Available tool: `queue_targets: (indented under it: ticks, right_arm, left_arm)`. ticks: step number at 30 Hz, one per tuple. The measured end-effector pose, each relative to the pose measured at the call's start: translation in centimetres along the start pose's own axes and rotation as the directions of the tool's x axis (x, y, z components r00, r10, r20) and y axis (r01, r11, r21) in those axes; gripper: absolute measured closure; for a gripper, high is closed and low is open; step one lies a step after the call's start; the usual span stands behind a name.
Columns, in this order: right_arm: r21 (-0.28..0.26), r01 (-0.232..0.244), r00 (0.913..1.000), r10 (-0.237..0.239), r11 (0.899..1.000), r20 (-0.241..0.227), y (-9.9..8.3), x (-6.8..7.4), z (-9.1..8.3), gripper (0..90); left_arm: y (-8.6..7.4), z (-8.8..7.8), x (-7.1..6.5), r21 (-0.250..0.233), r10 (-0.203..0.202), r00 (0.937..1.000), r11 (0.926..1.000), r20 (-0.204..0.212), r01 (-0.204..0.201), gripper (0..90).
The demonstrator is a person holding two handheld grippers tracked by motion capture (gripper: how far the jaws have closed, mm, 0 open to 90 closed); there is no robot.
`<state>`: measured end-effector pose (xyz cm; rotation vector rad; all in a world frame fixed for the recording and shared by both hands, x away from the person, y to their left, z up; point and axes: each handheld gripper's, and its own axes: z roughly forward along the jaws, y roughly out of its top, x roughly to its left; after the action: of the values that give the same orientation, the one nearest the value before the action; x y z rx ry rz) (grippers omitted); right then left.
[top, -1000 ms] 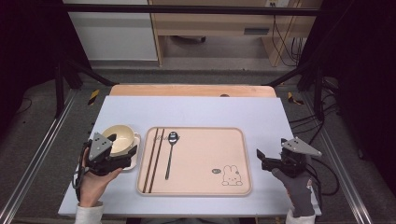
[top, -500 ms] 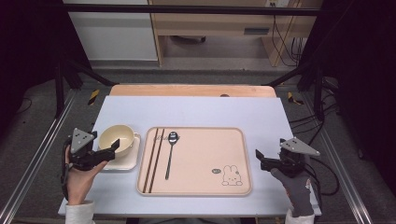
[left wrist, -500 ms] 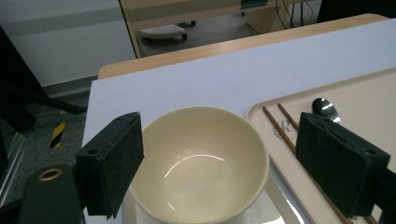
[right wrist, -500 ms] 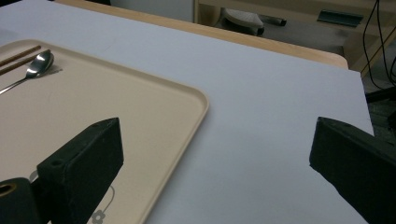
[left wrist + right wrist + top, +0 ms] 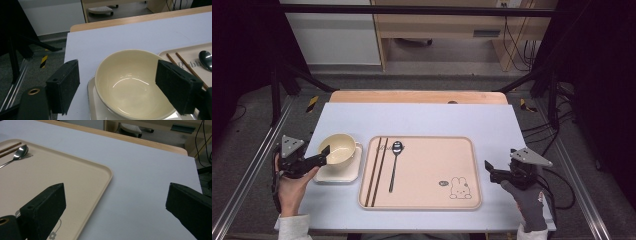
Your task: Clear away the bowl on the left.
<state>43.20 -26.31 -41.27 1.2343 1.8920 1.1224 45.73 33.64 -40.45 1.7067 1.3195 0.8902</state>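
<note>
A cream bowl (image 5: pixel 338 149) stands on a white square plate (image 5: pixel 343 172) at the left of the table. My left gripper (image 5: pixel 323 154) sits just left of it, pointing at its rim. In the left gripper view the bowl (image 5: pixel 130 85) lies ahead between the wide jaws of that gripper (image 5: pixel 117 72); they have just been closing slightly, and the pads do not press on it. A beige tray (image 5: pixel 427 175) holds a spoon (image 5: pixel 394 160) and chopsticks (image 5: pixel 377 170). My right gripper (image 5: pixel 489 171) rests open to the right of the tray, with nothing between its fingers (image 5: pixel 43 207).
The tray's corner (image 5: pixel 106 173) lies close ahead of the right gripper, with bare white tabletop (image 5: pixel 145 170) beyond it. A wooden strip (image 5: pixel 417 96) edges the table's far side. Black frame posts stand at both sides.
My left gripper has drawn back to the left, from over the bowl's rim to beside it. The bowl has stayed on its plate. The right hand has not moved.
</note>
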Motion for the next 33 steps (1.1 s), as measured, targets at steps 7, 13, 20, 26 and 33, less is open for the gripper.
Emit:
queue_targets:
  ticks: [7, 13, 20, 26, 33]
  right_arm:
    - [0.004, 0.003, 1.0, -0.003, 1.0, 0.002, 0.0, 0.0, 0.1, 3.0]
    - [0.009, -0.003, 1.0, 0.003, 1.0, -0.002, 0.0, 0.1, 0.1, 3.1]
    - [0.014, 0.004, 1.0, -0.004, 1.0, 0.001, -0.1, 0.1, 0.2, 3.0]
    - [0.009, 0.004, 1.0, -0.004, 1.0, 0.002, -0.1, 0.1, 0.2, 3.0]
    - [0.007, 0.006, 1.0, -0.006, 1.0, 0.002, 0.0, 0.1, 0.1, 3.1]
  left_arm:
    - [-0.1, 1.3, 0.5, 0.029, 0.023, 0.9993, 0.9993, -0.028, -0.022, 26.0]
    - [-0.7, 2.4, 1.3, 0.056, 0.006, 0.9995, 0.9984, -0.031, -0.005, 34.4]
    - [-1.5, 3.8, 1.6, 0.1, -0.012, 0.9998, 0.9949, -0.013, 0.014, 43.8]
    - [-2.0, 4.8, 1.8, 0.145, -0.017, 0.9998, 0.9893, -0.012, 0.019, 51.5]
    - [-2.2, 5.5, 2.2, 0.178, -0.034, 0.9994, 0.9833, -0.009, 0.035, 62.0]
